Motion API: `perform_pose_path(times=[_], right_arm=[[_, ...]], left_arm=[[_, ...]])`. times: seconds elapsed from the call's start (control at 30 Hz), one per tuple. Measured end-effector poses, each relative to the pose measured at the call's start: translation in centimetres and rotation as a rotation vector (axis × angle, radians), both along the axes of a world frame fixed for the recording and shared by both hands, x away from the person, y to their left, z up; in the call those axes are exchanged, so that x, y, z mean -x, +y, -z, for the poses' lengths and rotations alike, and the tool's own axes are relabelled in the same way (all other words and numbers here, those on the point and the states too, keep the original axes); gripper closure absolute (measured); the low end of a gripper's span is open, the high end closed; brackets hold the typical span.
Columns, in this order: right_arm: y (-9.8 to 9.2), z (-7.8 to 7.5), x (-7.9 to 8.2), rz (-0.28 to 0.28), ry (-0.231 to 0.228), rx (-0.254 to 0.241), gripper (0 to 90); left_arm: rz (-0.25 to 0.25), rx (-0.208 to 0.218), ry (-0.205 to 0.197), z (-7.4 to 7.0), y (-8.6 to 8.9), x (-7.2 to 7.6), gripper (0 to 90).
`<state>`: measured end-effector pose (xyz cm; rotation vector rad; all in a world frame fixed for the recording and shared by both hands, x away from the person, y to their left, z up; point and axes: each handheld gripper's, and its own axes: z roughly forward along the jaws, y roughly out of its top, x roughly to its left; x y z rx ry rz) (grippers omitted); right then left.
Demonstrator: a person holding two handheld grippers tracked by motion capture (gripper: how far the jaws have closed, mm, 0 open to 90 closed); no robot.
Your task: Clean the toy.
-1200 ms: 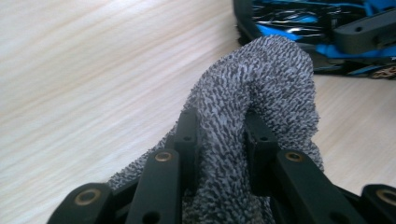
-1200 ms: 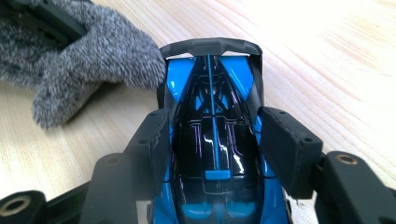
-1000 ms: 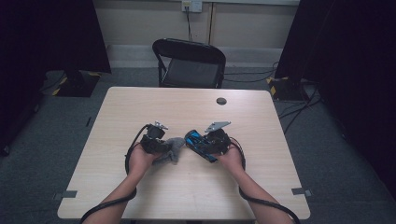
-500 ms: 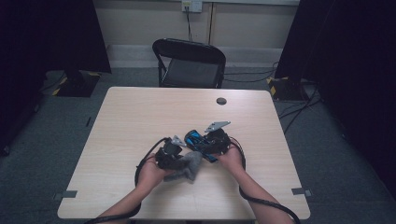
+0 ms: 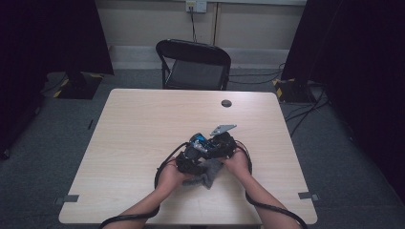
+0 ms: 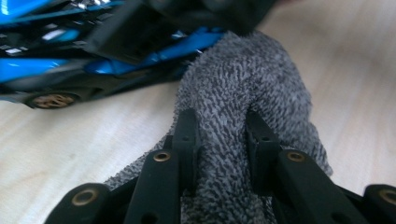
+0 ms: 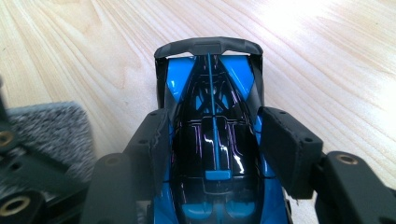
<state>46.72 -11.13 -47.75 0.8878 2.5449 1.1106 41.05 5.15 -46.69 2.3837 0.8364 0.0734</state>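
A blue and black toy car (image 7: 212, 140) sits on the table (image 5: 143, 124) just in front of the person, a little toward 5 o'clock from the table's middle, and the right gripper (image 7: 212, 140) clamps it across the body, one pad on each flank, with the rear wing pointing to 12 o'clock in the right gripper view. The left gripper (image 6: 223, 140) has its jaws nearly together on a bunched fold of grey cloth (image 6: 243, 93), which bulges out beyond the fingertips toward 12 o'clock and touches the car's side in the left gripper view; in the high view the cloth (image 5: 205, 174) lies at about 6 o'clock from the car (image 5: 200, 142). The car looks like a light, rigid shell with a glossy finish, so I judge it slippery under hard pads and apt to twist or shoot out if squeezed near the tapered nose; the broad mid-body, where it is held now, seems the safest grip. The thin wing and the small wheels look fragile and are best left alone. The cloth is soft, limp terry with a rough nap, unlikely to slip, but it will flop, so a thick gathered fold gives the firmest wiping edge.
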Motion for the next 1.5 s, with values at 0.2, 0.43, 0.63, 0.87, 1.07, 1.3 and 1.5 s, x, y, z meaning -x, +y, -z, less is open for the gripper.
perform_pose_path(times=[0.2, 0.43, 0.63, 0.87, 1.07, 1.3, 1.5], right_arm=[[0.0, 0.0, 0.0, 0.002, -0.001, -0.002, 43.4], [0.0, 0.0, 0.0, -0.001, -0.003, -0.005, 43.3], [0.0, 0.0, 0.0, 0.000, 0.000, -0.003, 43.4], [-0.1, 0.0, 0.0, -0.003, 0.000, -0.006, 43.4], [0.0, 0.1, 0.0, -0.004, -0.002, -0.006, 43.3], [0.0, 0.0, 0.0, -0.005, -0.003, 0.000, 43.3], [-0.1, 0.0, 0.0, -0.006, -0.004, -0.002, 43.2]], left_arm=[[-0.037, 0.009, -0.001, -0.1, 0.8, -0.8, 70.4], [-0.117, -0.005, -0.021, -0.5, 3.1, -1.8, 70.7], [-0.171, 0.000, -0.022, -0.3, 4.9, -2.4, 70.7], [-0.235, -0.018, -0.045, -1.0, 7.0, -3.2, 70.9], [-0.299, 0.001, -0.047, -1.2, 8.9, -3.5, 71.2], [-0.293, 0.010, -0.056, -1.7, 9.5, -2.8, 71.1], [-0.187, 0.049, -0.055, -2.5, 7.9, -0.6, 70.3]])
